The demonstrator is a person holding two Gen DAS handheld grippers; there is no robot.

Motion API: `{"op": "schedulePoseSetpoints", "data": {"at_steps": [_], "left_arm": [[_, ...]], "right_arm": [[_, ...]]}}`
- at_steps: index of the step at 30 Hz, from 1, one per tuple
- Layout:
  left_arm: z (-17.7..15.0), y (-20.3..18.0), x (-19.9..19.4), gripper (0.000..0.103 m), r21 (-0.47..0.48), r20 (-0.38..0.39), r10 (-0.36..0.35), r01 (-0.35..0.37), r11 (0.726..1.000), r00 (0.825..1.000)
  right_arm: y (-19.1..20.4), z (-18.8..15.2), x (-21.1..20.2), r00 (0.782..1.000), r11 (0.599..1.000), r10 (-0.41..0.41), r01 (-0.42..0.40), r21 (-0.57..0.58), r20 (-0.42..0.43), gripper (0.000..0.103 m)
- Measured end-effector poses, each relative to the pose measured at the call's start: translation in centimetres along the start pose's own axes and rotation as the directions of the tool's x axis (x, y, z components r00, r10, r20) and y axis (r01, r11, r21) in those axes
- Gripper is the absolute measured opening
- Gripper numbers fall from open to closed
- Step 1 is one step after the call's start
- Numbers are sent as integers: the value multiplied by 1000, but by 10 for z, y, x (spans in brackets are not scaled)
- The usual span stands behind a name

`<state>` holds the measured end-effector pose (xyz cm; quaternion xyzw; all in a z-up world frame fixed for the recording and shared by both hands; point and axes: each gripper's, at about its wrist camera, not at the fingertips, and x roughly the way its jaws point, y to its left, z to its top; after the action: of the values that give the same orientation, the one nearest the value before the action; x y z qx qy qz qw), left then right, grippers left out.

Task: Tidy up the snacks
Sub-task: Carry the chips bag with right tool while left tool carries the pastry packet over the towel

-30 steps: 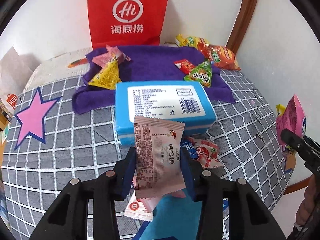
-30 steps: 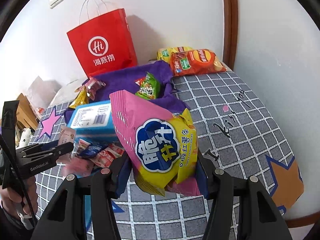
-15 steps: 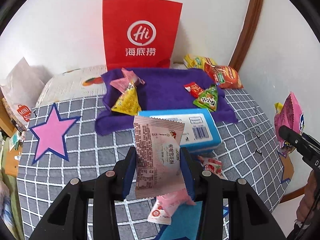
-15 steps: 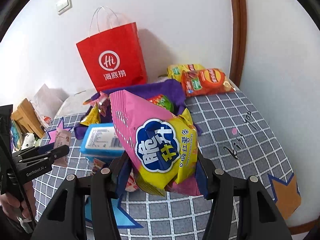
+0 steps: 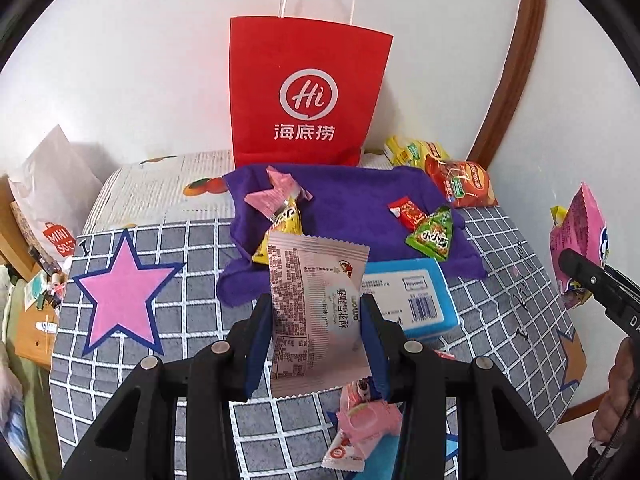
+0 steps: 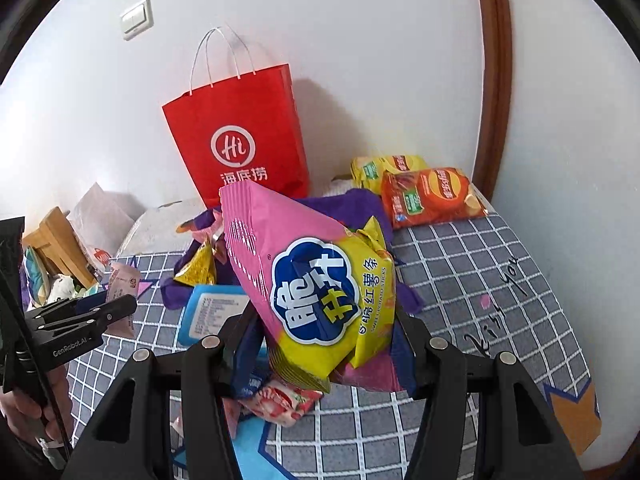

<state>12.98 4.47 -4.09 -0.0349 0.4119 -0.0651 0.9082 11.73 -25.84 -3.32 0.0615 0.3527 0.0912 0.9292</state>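
My left gripper [image 5: 318,322] is shut on a pale pink snack packet [image 5: 316,312] and holds it above the checked table. My right gripper [image 6: 324,332] is shut on a pink and yellow sweet potato stick bag [image 6: 316,280], also raised. That bag shows at the right edge of the left wrist view [image 5: 580,240]. A red paper bag [image 5: 304,96] stands open at the back against the wall, also in the right wrist view [image 6: 240,132]. Small snacks lie on a purple cloth [image 5: 352,196] in front of it.
A blue box [image 5: 412,300] lies by the cloth. Orange and yellow chip bags [image 6: 424,192] lie at the back right. Small pink and red packets [image 5: 360,428] lie near the front. A wall and brown door frame [image 6: 492,80] stand to the right.
Both grippers have pulled back and risen with their snacks. The red bag now shows in full, handles included, and the blue box sits lower and farther away.
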Motion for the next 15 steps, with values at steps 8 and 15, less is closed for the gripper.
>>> {"op": "schedulePoseSetpoints", "data": {"at_steps": [8, 15], "left_arm": [[15, 9, 4, 41, -12, 19, -2, 2, 1000, 1000], [23, 15, 16, 41, -22, 9, -2, 2, 1000, 1000]], "right_arm": [[9, 15, 14, 1000, 1000, 7, -7, -11, 4, 56], [15, 23, 30, 1000, 1000, 14, -14, -22, -13, 56]]}}
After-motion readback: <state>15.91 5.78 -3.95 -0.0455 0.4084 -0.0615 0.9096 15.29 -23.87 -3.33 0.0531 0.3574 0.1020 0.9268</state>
